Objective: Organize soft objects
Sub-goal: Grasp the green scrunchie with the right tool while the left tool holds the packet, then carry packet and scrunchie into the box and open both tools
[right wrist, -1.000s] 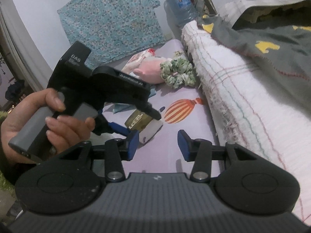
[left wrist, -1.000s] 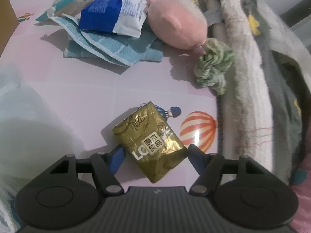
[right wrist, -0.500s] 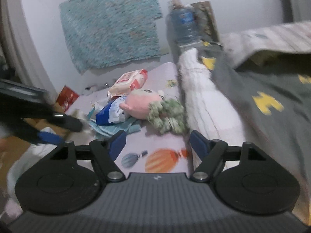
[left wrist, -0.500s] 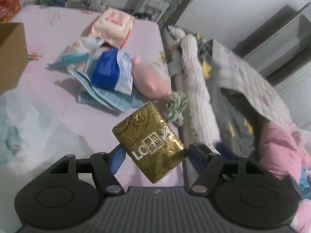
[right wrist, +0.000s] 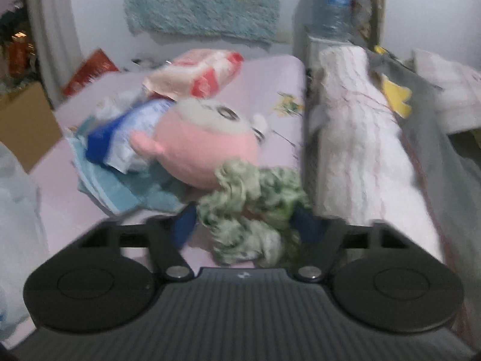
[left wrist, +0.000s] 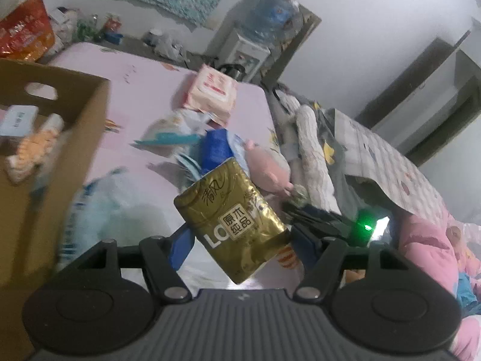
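A second ago the gold tissue pack (left wrist: 233,222) hung low over the pink bedsheet (left wrist: 144,96); now it rides higher, tilted, still pinched between the blue pads of the left gripper (left wrist: 237,245), whose jaws are closed against its sides. At far left the open cardboard box (left wrist: 90,126) has come into view, with small items blurred inside. The pack's label reads "原木纯品", with white letters "LO" beside it and a cursive gold signature above.

Over to the right, the right gripper (right wrist: 245,228) has dropped in from its earlier spot beside the left tool and now straddles the green-and-white scrunchie (right wrist: 252,207), its jaws spread wide on either side of it; whether the pads touch it is lost in the blur. The scrunchie lies on the sheet just against the pink plush toy (right wrist: 207,147), beside the rolled white blanket (right wrist: 357,150). Writing on the blue-and-white packet (right wrist: 120,132) is unreadable.
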The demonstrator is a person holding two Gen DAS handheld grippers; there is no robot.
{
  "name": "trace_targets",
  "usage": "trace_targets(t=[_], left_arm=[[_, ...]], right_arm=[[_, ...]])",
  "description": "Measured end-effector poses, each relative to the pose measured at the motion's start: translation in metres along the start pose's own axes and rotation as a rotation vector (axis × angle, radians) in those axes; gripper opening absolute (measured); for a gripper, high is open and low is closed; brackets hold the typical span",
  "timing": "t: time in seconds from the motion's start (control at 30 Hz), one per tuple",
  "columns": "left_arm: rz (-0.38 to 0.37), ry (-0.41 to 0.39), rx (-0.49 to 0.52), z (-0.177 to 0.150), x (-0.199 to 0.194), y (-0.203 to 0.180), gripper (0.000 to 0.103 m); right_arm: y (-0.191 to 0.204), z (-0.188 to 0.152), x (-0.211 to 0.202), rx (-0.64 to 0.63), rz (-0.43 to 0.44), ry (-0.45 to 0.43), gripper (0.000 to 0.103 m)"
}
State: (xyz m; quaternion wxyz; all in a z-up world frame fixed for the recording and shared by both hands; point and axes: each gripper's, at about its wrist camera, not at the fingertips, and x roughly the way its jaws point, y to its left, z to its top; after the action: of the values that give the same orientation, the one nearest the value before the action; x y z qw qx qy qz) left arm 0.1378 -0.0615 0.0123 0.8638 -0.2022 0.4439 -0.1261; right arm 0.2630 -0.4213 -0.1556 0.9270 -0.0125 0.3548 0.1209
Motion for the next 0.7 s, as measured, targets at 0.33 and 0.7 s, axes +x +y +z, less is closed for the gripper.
trace_targets(t=[0.33, 0.7], left_arm=[[0.035, -0.144, -0.050, -0.006, -0.072, 0.070, 0.071], [0.145, -0.292, -0.042, -0.014, -0.151, 0.135, 0.071]], right_arm=[[-0.012, -0.026, -0.073, 0.217, 0.042, -0.038, 0.011], [0.082, 0.034, -0.194, 0.172, 0.329, -0.224, 0.010]])
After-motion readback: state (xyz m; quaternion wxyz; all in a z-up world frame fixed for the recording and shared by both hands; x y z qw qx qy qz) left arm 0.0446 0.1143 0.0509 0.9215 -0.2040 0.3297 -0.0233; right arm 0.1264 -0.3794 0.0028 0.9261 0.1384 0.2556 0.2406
